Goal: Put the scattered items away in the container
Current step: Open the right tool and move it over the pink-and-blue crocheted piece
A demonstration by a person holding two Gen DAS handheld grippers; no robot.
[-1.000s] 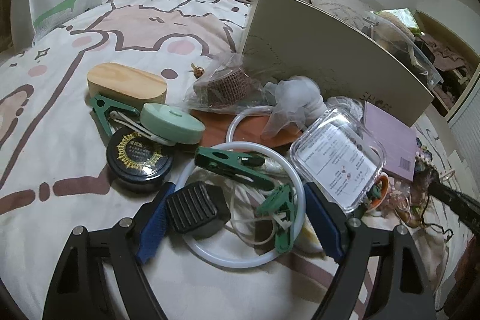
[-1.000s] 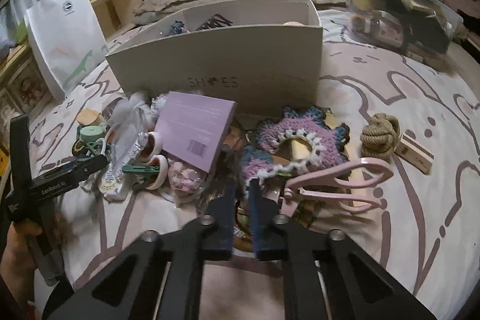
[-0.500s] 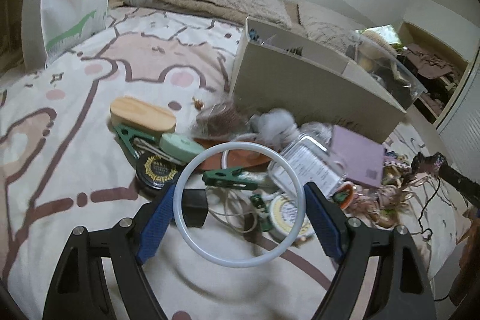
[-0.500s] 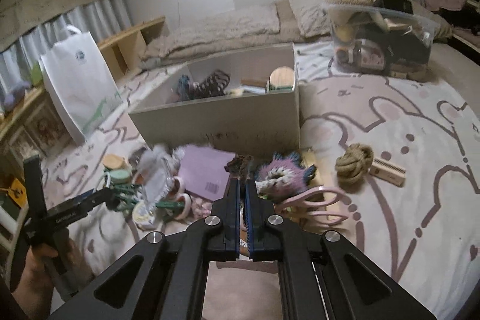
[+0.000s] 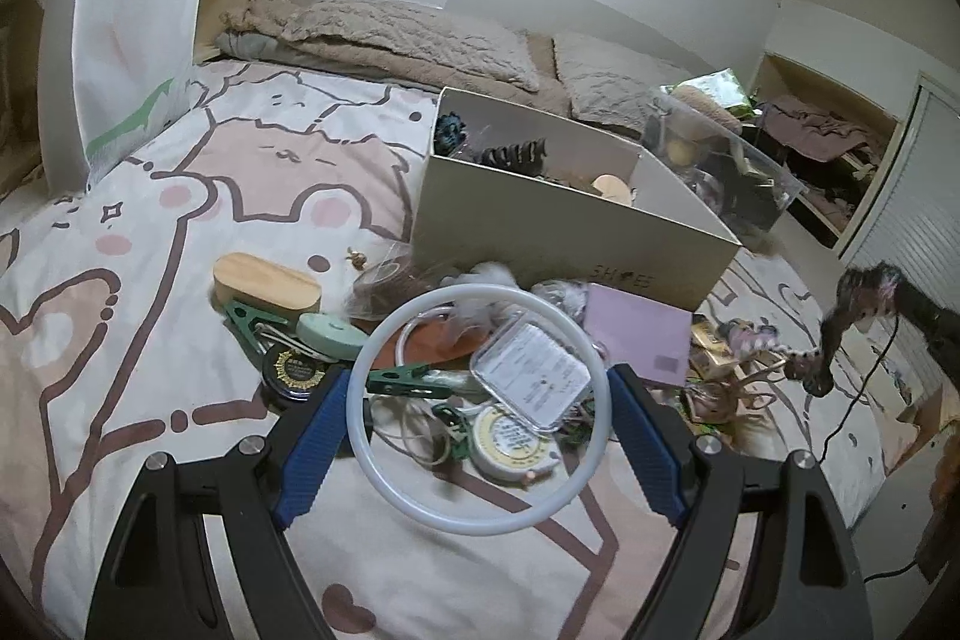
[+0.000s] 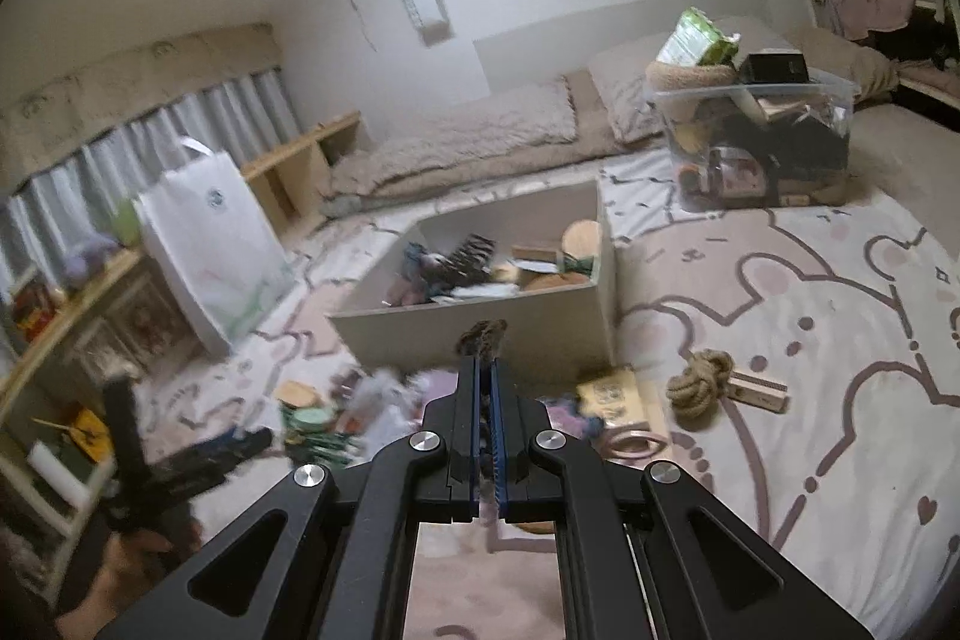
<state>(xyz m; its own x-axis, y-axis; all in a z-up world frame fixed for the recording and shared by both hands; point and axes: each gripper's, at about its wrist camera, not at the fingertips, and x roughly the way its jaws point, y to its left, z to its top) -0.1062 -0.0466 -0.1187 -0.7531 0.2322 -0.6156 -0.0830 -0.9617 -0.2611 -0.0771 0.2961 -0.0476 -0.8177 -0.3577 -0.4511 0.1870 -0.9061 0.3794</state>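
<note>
White plastic ring (image 5: pixel 480 418): pinched across its width in the left gripper (image 5: pixel 480 439), blue pads (image 5: pixel 312 451) on both edges, up above the clutter.
Right gripper (image 6: pixel 487 388): jaws squeezed together on a fuzzy crochet piece (image 6: pixel 483 331), lifted near the box front.
Clutter pile (image 5: pixel 456 340): packed right against the box; bare bedspread to its left.
Cardboard box (image 5: pixel 558 244): open top, reads "SHOES".
Paper bag (image 5: pixel 129 22): round logo, unreadable.
</note>
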